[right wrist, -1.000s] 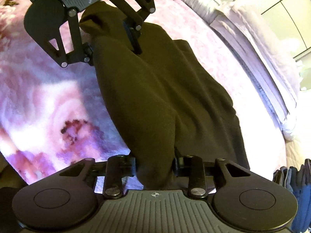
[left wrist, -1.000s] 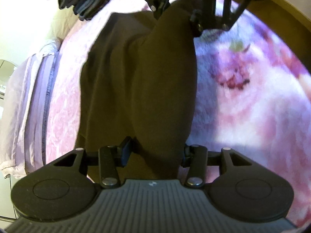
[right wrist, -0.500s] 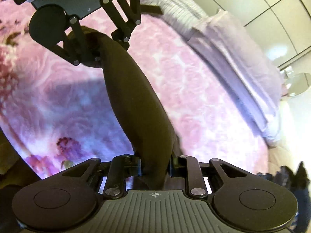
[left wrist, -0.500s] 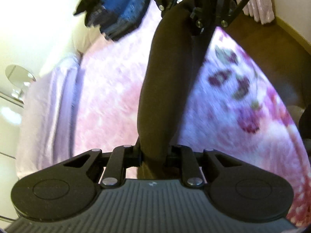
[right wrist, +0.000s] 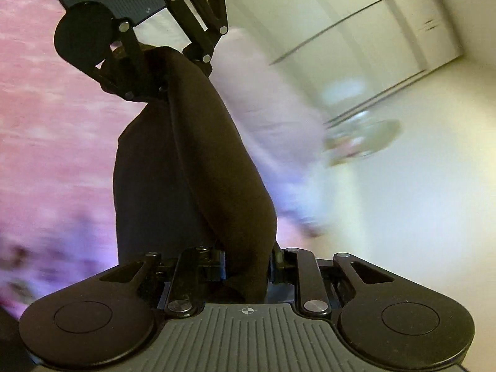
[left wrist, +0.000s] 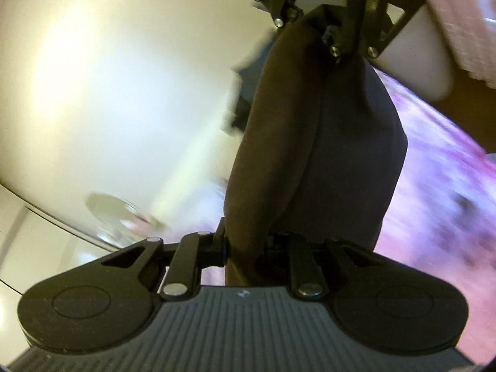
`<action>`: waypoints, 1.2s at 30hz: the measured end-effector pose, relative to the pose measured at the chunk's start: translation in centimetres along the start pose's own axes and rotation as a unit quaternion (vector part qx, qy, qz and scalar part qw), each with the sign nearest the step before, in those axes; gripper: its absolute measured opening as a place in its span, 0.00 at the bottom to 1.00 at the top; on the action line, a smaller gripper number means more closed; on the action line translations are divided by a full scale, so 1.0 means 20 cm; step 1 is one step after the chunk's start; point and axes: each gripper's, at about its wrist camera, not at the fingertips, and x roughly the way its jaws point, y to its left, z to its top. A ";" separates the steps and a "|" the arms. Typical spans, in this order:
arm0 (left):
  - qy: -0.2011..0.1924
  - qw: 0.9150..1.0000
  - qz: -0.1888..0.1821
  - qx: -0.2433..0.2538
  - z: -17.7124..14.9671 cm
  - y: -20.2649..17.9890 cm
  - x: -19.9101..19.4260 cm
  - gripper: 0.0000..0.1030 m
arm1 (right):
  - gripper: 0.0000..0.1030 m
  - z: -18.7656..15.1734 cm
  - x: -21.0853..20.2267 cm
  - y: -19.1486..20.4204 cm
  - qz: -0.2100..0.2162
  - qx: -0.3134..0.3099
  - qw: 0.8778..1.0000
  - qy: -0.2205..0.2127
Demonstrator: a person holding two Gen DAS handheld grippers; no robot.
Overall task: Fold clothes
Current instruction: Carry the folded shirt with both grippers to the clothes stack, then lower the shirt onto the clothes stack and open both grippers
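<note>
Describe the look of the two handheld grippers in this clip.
Both are matte black. The left gripper and right gripper each have a ribbed grey base with a small crosshair mark, two rounded lobes with circular insets, and linkage bars joined by silver rivets. No cables or sleeves show.

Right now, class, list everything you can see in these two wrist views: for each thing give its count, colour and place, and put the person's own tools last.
Garment: one, dark brown, stretched in the air between the two grippers.
Bed cover: one, pink and purple floral, below the garment; blurred.
Sheet or pillow: one, pale lilac, at the bed's far edge; blurred.
Round mirror-like thing: one, silvery, by the pale wall; too blurred to be sure.
Cupboard doors: white, behind the bed; count unclear.
Clothes pile: dark blue, behind the garment; blurred, count unclear.
Left gripper: one, black, shut on the garment.
Right gripper: one, black, shut on the garment's other end.
</note>
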 end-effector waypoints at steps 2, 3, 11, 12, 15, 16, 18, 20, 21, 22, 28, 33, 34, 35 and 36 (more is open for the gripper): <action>-0.008 0.999 0.035 0.004 0.23 0.14 0.24 0.15 | 0.21 -0.14 0.10 -0.30 -0.038 -0.006 0.999 -0.019; -0.009 0.999 0.050 0.006 0.35 0.21 0.37 0.15 | 0.21 -0.22 0.16 -0.45 -0.052 -0.011 0.998 -0.029; -0.009 0.994 0.105 -0.012 1.24 0.64 1.45 0.15 | 0.21 -0.93 0.77 -1.74 -0.116 -0.070 0.988 -0.079; -0.006 0.995 0.103 -0.011 1.31 0.62 1.55 0.15 | 0.21 -1.01 0.83 -1.85 -0.123 -0.074 0.986 -0.082; 0.011 0.998 0.058 -0.011 1.40 0.40 1.84 0.15 | 0.22 -1.28 1.04 -1.94 -0.114 -0.082 0.987 -0.077; 0.020 0.999 0.034 -0.010 1.41 0.29 1.93 0.15 | 0.22 -1.37 1.11 -1.92 -0.099 -0.080 0.989 -0.071; 0.037 0.999 -0.021 -0.001 1.40 0.03 2.06 0.15 | 0.22 -1.57 1.25 -1.80 -0.052 -0.076 0.995 -0.047; 0.049 0.996 -0.069 0.012 1.39 -0.21 2.14 0.16 | 0.22 -1.75 1.33 -1.65 0.002 -0.076 0.997 -0.020; 0.051 0.996 -0.073 0.018 1.39 -0.28 2.15 0.16 | 0.22 -1.84 1.36 -1.58 0.030 -0.075 0.997 -0.006; 0.052 0.996 -0.068 0.022 1.39 -0.34 2.15 0.19 | 0.22 -1.90 1.36 -1.53 0.037 -0.074 0.997 -0.004; 0.080 0.995 -0.051 -0.004 1.30 -0.32 2.09 0.30 | 0.23 -2.01 1.24 -1.49 0.028 -0.074 0.997 -0.014; 0.092 0.994 -0.052 -0.013 1.26 -0.32 2.10 0.08 | 0.23 -2.01 1.28 -1.50 0.027 -0.064 0.998 -0.001; 0.091 0.995 -0.049 -0.016 1.26 -0.31 2.09 0.07 | 0.16 -2.02 1.29 -1.52 0.034 -0.046 0.998 0.010; 0.088 0.995 -0.042 -0.017 1.26 -0.30 2.09 0.07 | 0.13 -2.02 1.28 -1.55 0.035 -0.036 0.999 0.015; 0.086 0.996 -0.036 -0.015 1.26 -0.28 2.07 0.07 | 0.12 -2.01 1.27 -1.58 0.035 -0.029 0.999 0.018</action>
